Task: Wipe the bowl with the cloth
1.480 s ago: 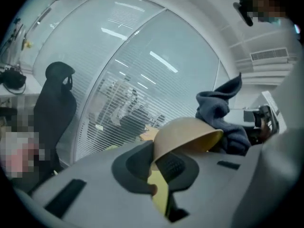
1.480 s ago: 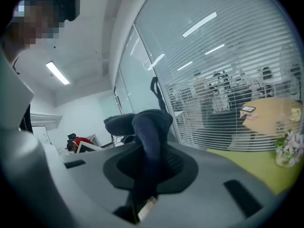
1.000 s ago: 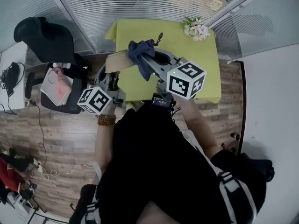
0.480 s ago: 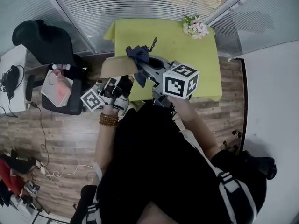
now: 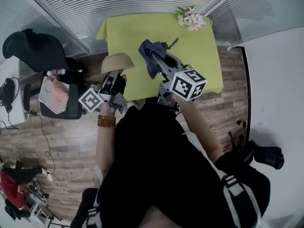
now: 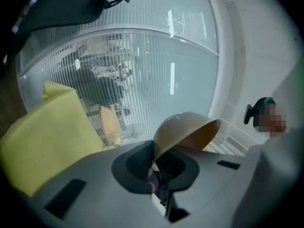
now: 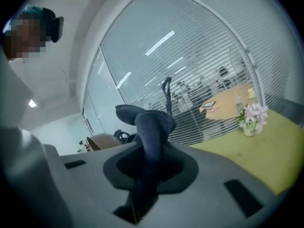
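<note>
Left gripper (image 5: 115,76): my jaws are pinched tight on the rim of the bowl (image 6: 185,129); no gap shows between them
Bowl: tan; held up in the air, tilted on its side with the hollow facing sideways; it hangs just by the left edge of the green table (image 5: 128,37)
Right gripper (image 7: 145,177): my jaws stand narrow and are opening; the cloth (image 5: 151,52) sits between them, pads on it
Cloth: dark blue, bunched; it sticks out past my fingertips, above the table; near the bowl, not touching it
Flowers (image 5: 190,18): pale, at the table's far right corner
</note>
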A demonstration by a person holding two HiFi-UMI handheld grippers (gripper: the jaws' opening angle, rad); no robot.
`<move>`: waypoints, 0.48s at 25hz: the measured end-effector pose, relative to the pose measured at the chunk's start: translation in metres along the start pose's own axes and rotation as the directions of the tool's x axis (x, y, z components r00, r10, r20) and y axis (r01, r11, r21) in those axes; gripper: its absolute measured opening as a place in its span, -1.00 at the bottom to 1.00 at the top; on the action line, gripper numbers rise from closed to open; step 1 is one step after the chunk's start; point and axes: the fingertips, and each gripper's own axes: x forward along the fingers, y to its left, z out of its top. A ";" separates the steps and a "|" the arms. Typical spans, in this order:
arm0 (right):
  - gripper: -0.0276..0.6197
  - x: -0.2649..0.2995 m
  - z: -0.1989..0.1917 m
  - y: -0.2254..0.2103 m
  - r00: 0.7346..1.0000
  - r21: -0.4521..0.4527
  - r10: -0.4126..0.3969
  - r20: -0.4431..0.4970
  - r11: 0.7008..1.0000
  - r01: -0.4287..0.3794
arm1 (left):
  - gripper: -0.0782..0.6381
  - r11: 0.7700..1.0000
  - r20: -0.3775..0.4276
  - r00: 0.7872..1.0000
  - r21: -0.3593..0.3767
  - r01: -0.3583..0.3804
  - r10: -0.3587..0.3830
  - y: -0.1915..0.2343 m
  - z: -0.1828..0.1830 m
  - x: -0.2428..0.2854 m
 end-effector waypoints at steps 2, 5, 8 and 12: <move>-0.75 -0.003 0.001 -0.010 0.998 -0.039 -0.062 0.018 0.997 0.062 | -0.74 0.995 -0.001 0.995 0.000 -0.097 0.097 0.018 0.002 0.003; -0.75 -0.011 0.000 -0.023 0.992 -0.113 -0.128 0.007 0.985 0.128 | -0.74 0.968 -0.033 0.969 -0.040 -0.246 0.245 0.051 -0.010 0.008; -0.74 -0.019 0.003 -0.038 0.987 -0.179 -0.161 -0.013 0.971 0.156 | -0.74 0.907 -0.157 0.896 0.000 -0.421 0.416 0.095 -0.035 0.007; -0.74 -0.016 0.015 -0.058 0.984 -0.249 -0.178 -0.027 0.954 0.165 | -0.74 0.850 -0.232 0.829 -0.018 -0.527 0.509 0.129 -0.053 0.016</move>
